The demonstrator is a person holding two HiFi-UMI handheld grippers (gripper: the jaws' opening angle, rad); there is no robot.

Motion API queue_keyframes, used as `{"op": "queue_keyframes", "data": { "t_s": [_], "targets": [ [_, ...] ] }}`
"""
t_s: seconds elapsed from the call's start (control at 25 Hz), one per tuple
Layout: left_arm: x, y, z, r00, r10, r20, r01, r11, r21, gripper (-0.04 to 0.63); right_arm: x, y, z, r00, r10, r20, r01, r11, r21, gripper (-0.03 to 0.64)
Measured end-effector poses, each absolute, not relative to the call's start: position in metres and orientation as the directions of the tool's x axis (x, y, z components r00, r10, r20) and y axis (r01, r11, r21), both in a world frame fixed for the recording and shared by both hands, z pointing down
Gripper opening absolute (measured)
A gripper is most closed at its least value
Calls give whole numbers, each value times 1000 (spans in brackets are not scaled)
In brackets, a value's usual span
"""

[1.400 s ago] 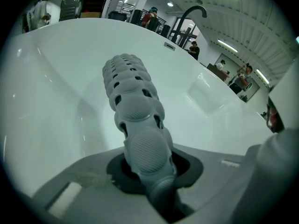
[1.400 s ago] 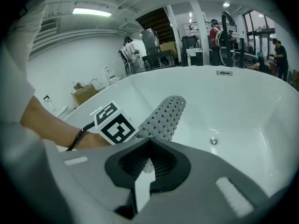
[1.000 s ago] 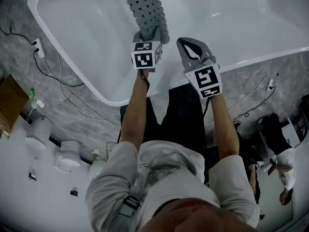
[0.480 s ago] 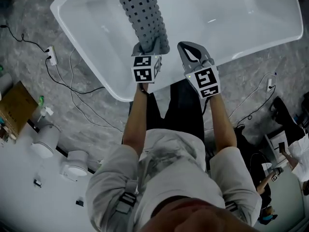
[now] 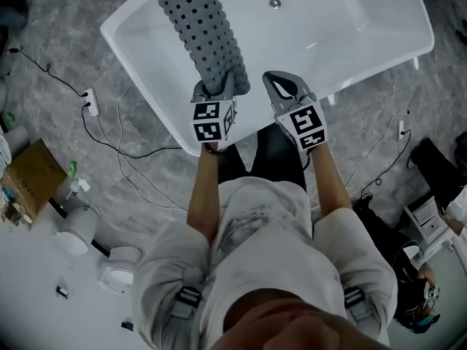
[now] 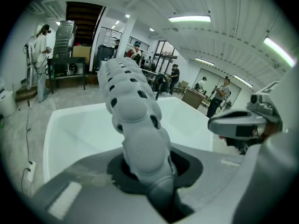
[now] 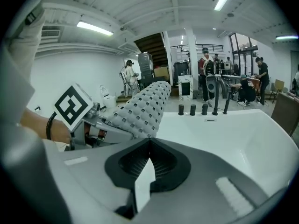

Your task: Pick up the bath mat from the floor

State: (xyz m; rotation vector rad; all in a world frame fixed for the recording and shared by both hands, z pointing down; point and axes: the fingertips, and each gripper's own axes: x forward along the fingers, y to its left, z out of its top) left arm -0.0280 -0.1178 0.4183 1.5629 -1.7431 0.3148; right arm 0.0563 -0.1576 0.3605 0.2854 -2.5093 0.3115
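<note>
Sticking out from the left gripper (image 5: 217, 92), the grey perforated mat (image 5: 204, 31) is clamped at its near end between the jaws. It reaches away over the white tub (image 5: 350, 20), clear of the floor (image 5: 109, 166). Just right of it, the right gripper (image 5: 281, 86) is closed on nothing, tips meeting, apart from the mat.
</note>
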Motion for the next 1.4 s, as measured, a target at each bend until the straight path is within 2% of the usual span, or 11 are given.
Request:
{"op": "queue_keyframes", "data": {
  "t_s": [0.52,0.8,1.08,1.4],
  "targets": [
    [-38,-72,313,26,-781,624,-960,155,234,89,56,-154,258,-843,-182,506,-258,962,-84,3],
    [-38,-48,272,41,-795,605,-964,129,234,89,49,-128,224,-852,-174,493,-253,963,-97,2],
    [-26,-19,245,51,-810,585,-964,113,241,89,51,-104,192,-885,-170,433,-247,960,-129,2],
    [-23,-7,234,44,-820,571,-964,115,239,91,48,-95,179,-891,-177,419,-245,963,-113,2]
  ]
}}
